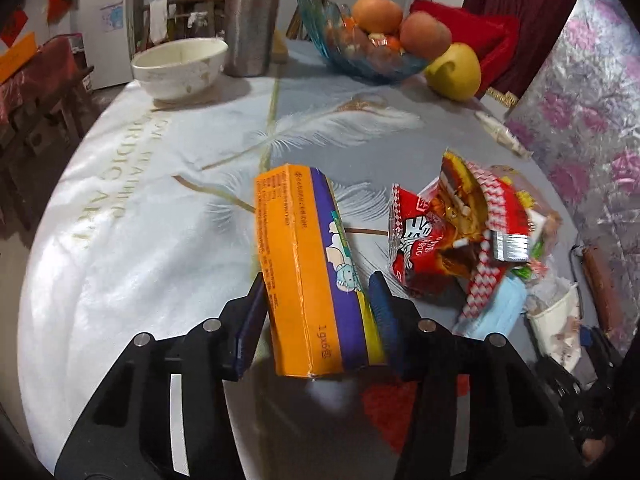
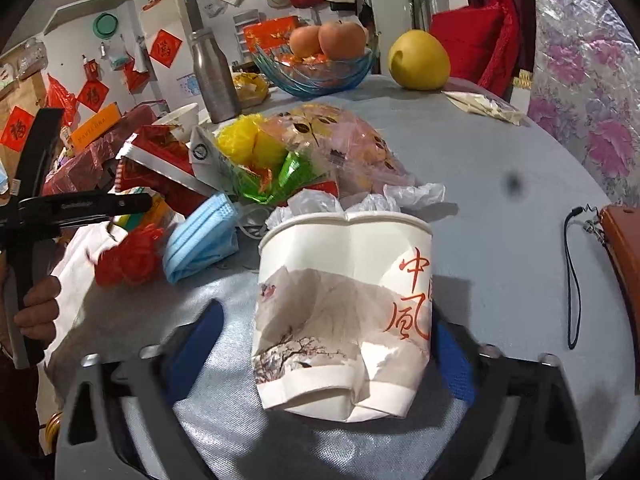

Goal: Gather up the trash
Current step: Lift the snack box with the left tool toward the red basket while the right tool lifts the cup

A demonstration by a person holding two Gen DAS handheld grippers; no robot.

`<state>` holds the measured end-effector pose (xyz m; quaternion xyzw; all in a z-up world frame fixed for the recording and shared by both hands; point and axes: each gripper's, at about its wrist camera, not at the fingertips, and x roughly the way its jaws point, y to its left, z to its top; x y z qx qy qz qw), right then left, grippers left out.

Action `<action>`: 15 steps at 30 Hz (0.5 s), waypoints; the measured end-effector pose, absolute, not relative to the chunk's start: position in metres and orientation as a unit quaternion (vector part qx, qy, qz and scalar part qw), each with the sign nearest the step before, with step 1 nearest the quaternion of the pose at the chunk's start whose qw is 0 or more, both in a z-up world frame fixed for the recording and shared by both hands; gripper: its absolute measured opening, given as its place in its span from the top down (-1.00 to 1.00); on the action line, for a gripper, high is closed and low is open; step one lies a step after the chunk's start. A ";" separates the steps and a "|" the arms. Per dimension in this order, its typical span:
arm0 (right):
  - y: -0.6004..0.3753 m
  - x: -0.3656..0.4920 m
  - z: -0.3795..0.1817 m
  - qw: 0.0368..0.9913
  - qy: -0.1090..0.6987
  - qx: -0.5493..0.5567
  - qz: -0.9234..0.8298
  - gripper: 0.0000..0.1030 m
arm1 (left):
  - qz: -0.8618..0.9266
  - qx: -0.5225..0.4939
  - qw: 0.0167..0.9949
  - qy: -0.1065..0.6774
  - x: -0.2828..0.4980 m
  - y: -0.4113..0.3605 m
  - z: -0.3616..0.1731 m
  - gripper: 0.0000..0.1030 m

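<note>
While a round table under a pale feather-print cloth [image 1: 132, 208] carries the whole scene, a loose heap of crinkly red snack wrappers, plastic bags and a blue face mask [image 1: 460, 240] sits near its edge, all of it looking feather-light, floppy and slippery, best pinched at a bunched fold. Just left of that heap, the left gripper [image 1: 316, 308] is clenched on a long orange and purple cardboard carton [image 1: 308, 268], pads pressing its two broad sides near the lower end; it looks light and stiff but probably hollow, so a hard squeeze could cave it in. On the heap's other side, the right gripper [image 2: 324, 340] straddles a crumpled white paper cup printed with red characters [image 2: 344, 312]. One pad looks to touch it, though I cannot tell whether it is gripped. Already dented, the cup will fold easily; taking it low near the base rim seems safest.
</note>
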<state>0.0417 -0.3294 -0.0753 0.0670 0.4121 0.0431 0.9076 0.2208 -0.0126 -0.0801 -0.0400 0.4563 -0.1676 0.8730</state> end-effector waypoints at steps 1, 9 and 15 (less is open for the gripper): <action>-0.329 0.041 -0.075 0.909 0.410 0.064 0.047 -0.45 | -0.167 -0.047 0.877 0.448 0.216 -0.004 -0.074 0.03; -0.338 0.025 -0.057 0.926 0.362 0.083 0.069 -0.43 | -0.168 -0.076 0.899 0.396 0.183 0.046 -0.026 0.53; -0.341 0.019 -0.052 0.927 0.356 0.094 0.076 -0.43 | -0.167 -0.093 0.893 0.408 0.179 0.056 -0.036 0.48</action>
